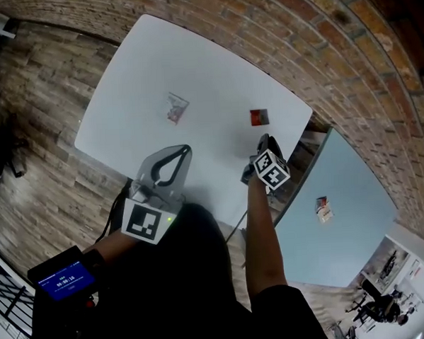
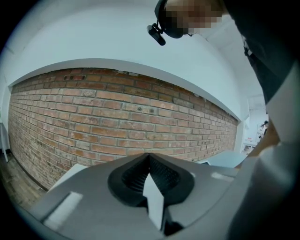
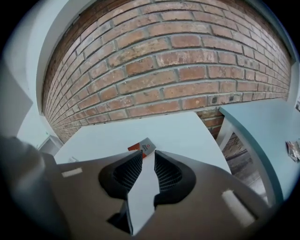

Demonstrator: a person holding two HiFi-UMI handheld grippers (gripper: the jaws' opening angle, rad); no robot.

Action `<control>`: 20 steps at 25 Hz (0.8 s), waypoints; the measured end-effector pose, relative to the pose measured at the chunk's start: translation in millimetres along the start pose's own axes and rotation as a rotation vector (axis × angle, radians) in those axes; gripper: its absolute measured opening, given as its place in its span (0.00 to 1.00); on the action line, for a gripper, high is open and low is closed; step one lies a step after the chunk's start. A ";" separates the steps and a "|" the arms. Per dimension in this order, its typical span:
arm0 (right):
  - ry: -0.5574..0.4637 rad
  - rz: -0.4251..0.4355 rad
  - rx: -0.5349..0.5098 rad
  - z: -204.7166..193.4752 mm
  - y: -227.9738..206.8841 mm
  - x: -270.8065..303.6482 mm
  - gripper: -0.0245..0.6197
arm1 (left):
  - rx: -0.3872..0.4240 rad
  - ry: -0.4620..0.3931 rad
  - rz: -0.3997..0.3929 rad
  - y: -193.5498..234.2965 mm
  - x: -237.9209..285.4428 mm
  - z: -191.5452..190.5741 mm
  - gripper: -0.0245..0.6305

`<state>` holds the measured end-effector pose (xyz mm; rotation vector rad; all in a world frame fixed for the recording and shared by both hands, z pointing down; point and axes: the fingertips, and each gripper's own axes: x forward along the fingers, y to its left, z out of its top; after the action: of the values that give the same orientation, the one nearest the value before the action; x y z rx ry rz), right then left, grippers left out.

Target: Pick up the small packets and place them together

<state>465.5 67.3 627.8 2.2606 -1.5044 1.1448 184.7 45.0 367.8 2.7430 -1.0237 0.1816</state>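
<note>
- A person stands over a white table (image 1: 214, 66) at the centre of the head view, a hand-held gripper in each hand.
- The right gripper (image 1: 263, 140) hovers right of centre, its jaws parted and empty. In the right gripper view a strip of tabletop shows between the pads.
- A small red packet (image 1: 259, 117) lies flat on the table just beyond the right gripper's tips, near the table's right edge. It sits just above the jaw tips in the right gripper view (image 3: 142, 147).
- The left gripper (image 1: 185, 151) is held low and left of centre, its jaws closed tip to tip on nothing.
- A clear packet (image 1: 176, 107) lies on the table above the left gripper, well apart from the red one.
- A third packet (image 1: 324, 209) rests on a pale blue table (image 1: 355, 193) at lower right.
- A brick wall (image 3: 187, 70) fills the upper frame in both gripper views.
</note>
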 end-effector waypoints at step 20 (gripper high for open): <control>0.082 0.056 0.150 8.3 -4.3 54.1 0.19 | -0.063 0.082 0.110 19.4 -7.0 -19.7 0.04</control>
<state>483.2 26.9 660.4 2.2474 -1.5063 1.3920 165.9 39.8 388.5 2.6018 -1.1387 0.2723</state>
